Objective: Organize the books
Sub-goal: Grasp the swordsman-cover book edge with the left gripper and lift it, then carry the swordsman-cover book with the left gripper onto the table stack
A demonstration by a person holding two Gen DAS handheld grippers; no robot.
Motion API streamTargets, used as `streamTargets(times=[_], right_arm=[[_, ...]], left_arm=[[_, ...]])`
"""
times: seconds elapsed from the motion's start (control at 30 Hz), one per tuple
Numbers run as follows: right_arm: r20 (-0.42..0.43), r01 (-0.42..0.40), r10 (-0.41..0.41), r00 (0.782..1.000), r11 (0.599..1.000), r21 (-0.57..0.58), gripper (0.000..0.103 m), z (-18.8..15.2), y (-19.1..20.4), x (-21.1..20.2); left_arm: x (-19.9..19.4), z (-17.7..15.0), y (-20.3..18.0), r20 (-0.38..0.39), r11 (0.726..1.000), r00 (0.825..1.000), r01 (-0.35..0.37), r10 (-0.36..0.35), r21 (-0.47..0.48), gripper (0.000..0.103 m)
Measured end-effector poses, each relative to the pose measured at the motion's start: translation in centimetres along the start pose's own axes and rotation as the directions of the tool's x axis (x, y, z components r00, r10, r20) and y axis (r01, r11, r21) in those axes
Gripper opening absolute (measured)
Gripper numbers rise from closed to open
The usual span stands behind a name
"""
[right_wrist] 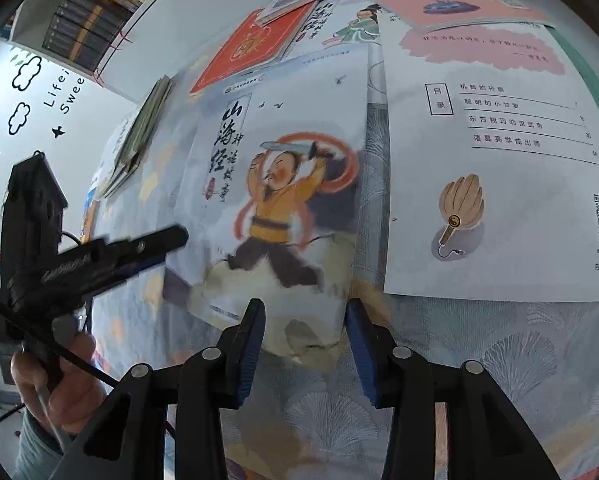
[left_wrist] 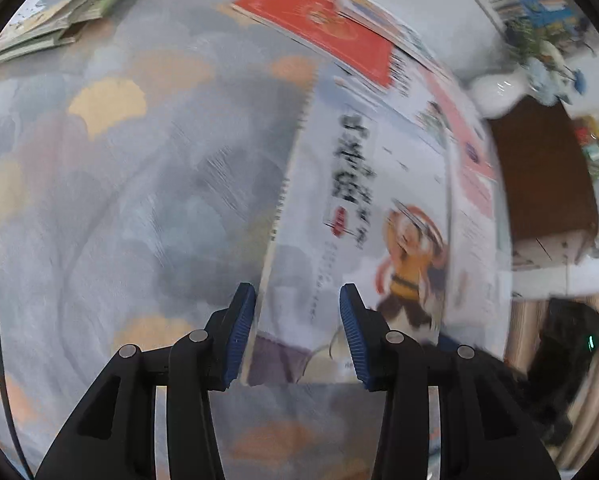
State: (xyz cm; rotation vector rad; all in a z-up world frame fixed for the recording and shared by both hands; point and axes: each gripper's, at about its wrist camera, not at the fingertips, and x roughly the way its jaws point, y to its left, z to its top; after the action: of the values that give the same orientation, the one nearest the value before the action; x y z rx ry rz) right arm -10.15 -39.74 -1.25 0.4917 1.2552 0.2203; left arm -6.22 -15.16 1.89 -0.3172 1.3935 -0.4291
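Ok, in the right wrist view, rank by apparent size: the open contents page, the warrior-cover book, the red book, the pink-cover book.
1. open contents page
2. warrior-cover book, nearly as large
3. and 4. red book and pink-cover book: similar, both farther from the camera and partly overlapped, so unranked.

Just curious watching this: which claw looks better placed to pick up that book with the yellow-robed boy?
Probably the left claw: open, its fingers already straddle the boy book's near edge. The right claw hangs open just short of it.
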Motion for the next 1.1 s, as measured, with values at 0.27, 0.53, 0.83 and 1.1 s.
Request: streamTargets(times=[0.27,0.53,0.83,1.1], right_arm=[[-0.09,0.001,-0.016,0.996,0.987,-0.16,0.043,-0.8,-0.6,-0.7],[-0.122,-0.089,0.08,0.989,0.993,-0.075,0.043,-0.2,-2.6,-1.1],[-0.111,-0.109,0.104,0.988,0.993,-0.047,0.049,-0.3,-2.7,-1.0],[-0.088,-0.268,0.282,0.955,0.953,0.142,0.054,-0.7,-4.9,-1.0]], left_arm=[[-3.3,-3.0,-0.9,0.029,0.957,0.957,0.288,-0.289,0.021,0.04],[-2.0,-1.8,-1.1,0.181,0.979,0.969,0.186,-0.168,-0.088,0.009],[1.2,-1.3,-2.3,0.101,0.975,0.976,0.202,-0.193,-0.087,0.009],[1.3,-0.5,-1.6,0.104,0.836,0.871,0.491,-0.481,-0.243,0.009]])
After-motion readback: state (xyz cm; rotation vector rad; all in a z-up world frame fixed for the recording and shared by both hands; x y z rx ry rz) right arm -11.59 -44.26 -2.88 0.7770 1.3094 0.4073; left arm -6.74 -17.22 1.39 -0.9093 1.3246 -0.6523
